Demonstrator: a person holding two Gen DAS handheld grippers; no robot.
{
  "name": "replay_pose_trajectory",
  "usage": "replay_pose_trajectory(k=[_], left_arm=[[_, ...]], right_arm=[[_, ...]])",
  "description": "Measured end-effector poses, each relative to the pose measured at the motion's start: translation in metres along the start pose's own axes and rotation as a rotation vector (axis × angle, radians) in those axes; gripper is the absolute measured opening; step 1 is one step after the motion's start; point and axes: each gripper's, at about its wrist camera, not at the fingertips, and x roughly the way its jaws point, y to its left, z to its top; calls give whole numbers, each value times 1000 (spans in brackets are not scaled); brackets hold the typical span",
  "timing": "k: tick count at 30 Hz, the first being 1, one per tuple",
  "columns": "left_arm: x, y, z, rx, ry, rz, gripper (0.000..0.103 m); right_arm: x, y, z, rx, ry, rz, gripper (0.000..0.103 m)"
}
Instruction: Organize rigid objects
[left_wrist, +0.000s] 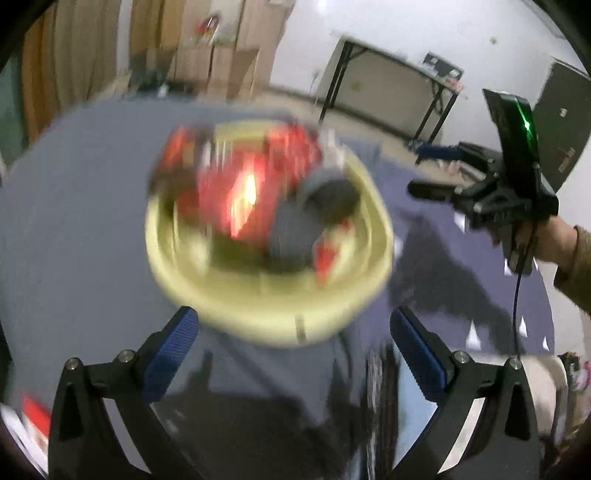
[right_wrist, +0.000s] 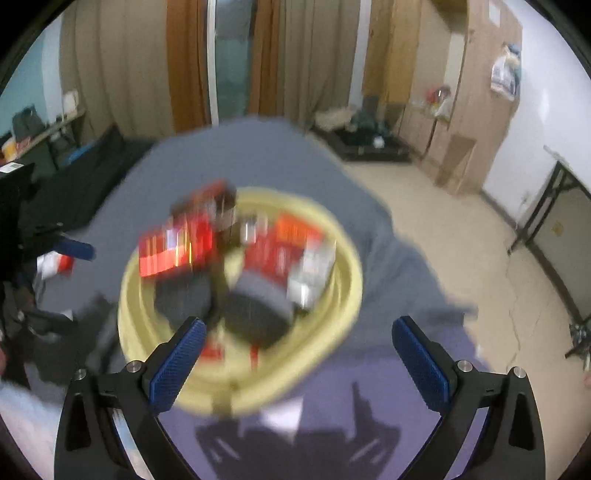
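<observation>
A pale yellow basket (left_wrist: 258, 317) sits on the grey-blue cloth (left_wrist: 74, 221) that covers the table, and both views are smeared with blur, so its contents read only roughly. Red packets (left_wrist: 240, 184) are piled inside it, along with a grey, rounded thing (left_wrist: 295, 236) I cannot make out further. From the right wrist the same basket (right_wrist: 332, 325) shows red packets (right_wrist: 173, 247) toward its far side, one hanging over the rim, and a grey and dark lump (right_wrist: 258, 302) nearer the camera.

The left gripper (left_wrist: 295, 354) hangs just short of the basket's near rim with its 2 blue-padded fingers (left_wrist: 173, 354) spread wide — nothing between them. The right gripper (right_wrist: 295, 362) is over the near rim, fingers (right_wrist: 177, 365) equally wide apart and empty. In the left view it (left_wrist: 430, 173) appears off to the right side of the basket, held by a hand (left_wrist: 550, 236) in a brown sleeve.

Beyond the cloth lie a beige floor (right_wrist: 461, 240), curtains (right_wrist: 129, 74) and a black-legged table (left_wrist: 388, 88) by the white wall.
</observation>
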Motion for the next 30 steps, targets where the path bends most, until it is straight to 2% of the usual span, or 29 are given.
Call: replay_pose_trajectory(k=[1,4,7,9,12,14,18,21,25,30], left_arm=[[4,0,-18,-22,27,1,103],[24,-2,-55,-26,87,43,103],[46,-4,-66,26,120,100,103],[55,3,-70,16,104,105,103],[69,8,-61,-10,72,160,103],[73,8,-59,-40,23,198,103],[84,2,-56,-17,-36,268,103],[87,3,-52,-40,-41,284,103],[93,-4,-49,-15,-47,321,103],[94,0,-53,-42,-46,285,103]], right_arm=[[5,3,-20,2,24,14,103],[11,9,-49,-8,49,48,103],[39,14,-69,-23,118,69,103],[52,14,-75,-31,154,59,103],[62,13,-74,-52,161,37,103],[65,14,-72,-64,124,22,103],[82,15,-72,-55,69,-30,103],[92,19,-77,-59,63,-36,103],[96,19,-78,-52,64,-28,103],[92,20,-77,-50,63,-28,103]])
